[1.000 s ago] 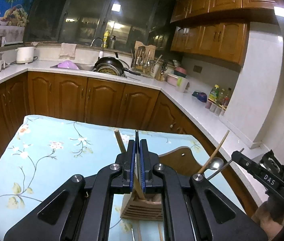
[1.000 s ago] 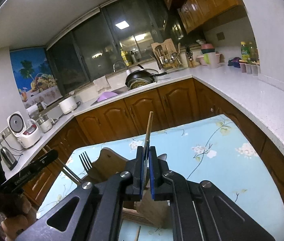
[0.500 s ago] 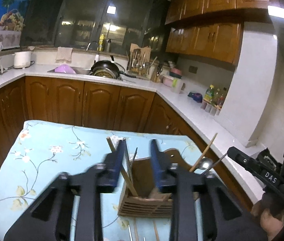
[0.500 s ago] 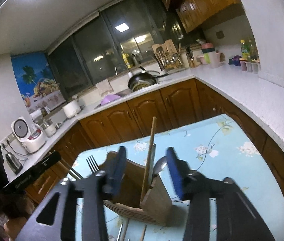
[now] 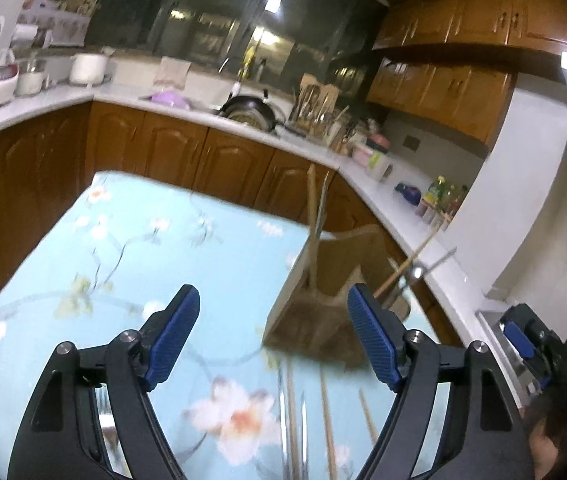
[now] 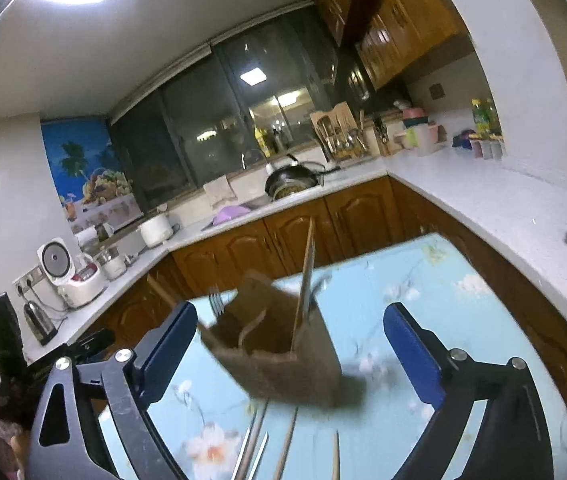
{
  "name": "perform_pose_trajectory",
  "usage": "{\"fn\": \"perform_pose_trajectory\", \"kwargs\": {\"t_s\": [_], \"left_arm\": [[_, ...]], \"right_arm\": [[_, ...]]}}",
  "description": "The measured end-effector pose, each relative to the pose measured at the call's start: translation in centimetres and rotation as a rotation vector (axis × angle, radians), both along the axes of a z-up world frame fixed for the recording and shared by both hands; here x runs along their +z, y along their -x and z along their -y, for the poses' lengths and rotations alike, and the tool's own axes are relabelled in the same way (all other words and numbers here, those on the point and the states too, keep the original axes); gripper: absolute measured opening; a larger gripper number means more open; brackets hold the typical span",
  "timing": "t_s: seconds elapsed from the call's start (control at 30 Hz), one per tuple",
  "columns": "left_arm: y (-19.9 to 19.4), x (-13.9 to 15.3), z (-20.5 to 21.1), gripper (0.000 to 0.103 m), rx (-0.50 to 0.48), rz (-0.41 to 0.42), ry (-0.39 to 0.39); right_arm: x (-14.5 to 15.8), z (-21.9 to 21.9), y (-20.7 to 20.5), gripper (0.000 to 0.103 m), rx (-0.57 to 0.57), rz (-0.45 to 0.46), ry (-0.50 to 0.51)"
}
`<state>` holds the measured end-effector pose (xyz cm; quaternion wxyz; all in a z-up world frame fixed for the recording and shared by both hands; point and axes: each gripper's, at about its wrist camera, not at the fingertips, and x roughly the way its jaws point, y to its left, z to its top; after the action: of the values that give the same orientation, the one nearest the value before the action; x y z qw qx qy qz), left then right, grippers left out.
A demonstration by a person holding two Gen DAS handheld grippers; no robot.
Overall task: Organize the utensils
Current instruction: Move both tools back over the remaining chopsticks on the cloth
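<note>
A wooden utensil holder (image 5: 315, 312) (image 6: 279, 348) stands on the blue flowered tablecloth (image 5: 163, 248). Two chopsticks (image 5: 313, 220) (image 6: 307, 272) stand upright in it, free of any grip, beside a fork (image 6: 215, 300) and a spoon (image 5: 417, 270). My left gripper (image 5: 273, 292) hangs back from the holder, its jaws opening with nothing between the blue pads (image 5: 175, 332). My right gripper (image 6: 290, 312) is also drawn back, its jaws opening, and the holder shows beyond them untouched. Loose chopsticks (image 5: 325, 412) (image 6: 283, 440) lie on the cloth in front of the holder.
Brown cabinets under a white counter (image 5: 383, 184) (image 6: 483, 200) wrap around the table's far and right sides. A wok (image 6: 291, 180), a utensil rack (image 6: 335, 132) and a rice cooker (image 6: 71, 272) sit on the counter. The other gripper shows at each view's edge (image 5: 523, 340) (image 6: 3, 332).
Both grippers were shut on a chopstick over the holder. Both have since opened wide and drawn back, and the chopsticks now stand in the holder on their own.
</note>
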<state>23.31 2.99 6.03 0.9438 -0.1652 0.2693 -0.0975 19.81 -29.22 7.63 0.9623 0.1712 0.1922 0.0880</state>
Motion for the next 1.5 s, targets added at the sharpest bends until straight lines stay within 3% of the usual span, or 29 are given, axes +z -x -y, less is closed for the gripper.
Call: {"fn": "perform_pose_trajectory", "kwargs": {"t_s": [0.4, 0.63, 1.5], "left_arm": [[6.3, -6.8, -0.1, 0.078, -0.020, -0.148, -0.021], [8.1, -8.7, -0.3, 0.078, -0.014, -0.192, -0.026], [6.3, -9.9, 1.1, 0.078, -0.058, -0.273, -0.099]], "right_arm": [[-7.0, -1.3, 6.6, 0.098, -0.001, -0.139, 0.058], [-9.5, -1.5, 8.6, 0.098, -0.001, -0.191, 0.056], [-10.8, -0.7, 8.0, 0.098, -0.009, -0.245, 0.042]]}}
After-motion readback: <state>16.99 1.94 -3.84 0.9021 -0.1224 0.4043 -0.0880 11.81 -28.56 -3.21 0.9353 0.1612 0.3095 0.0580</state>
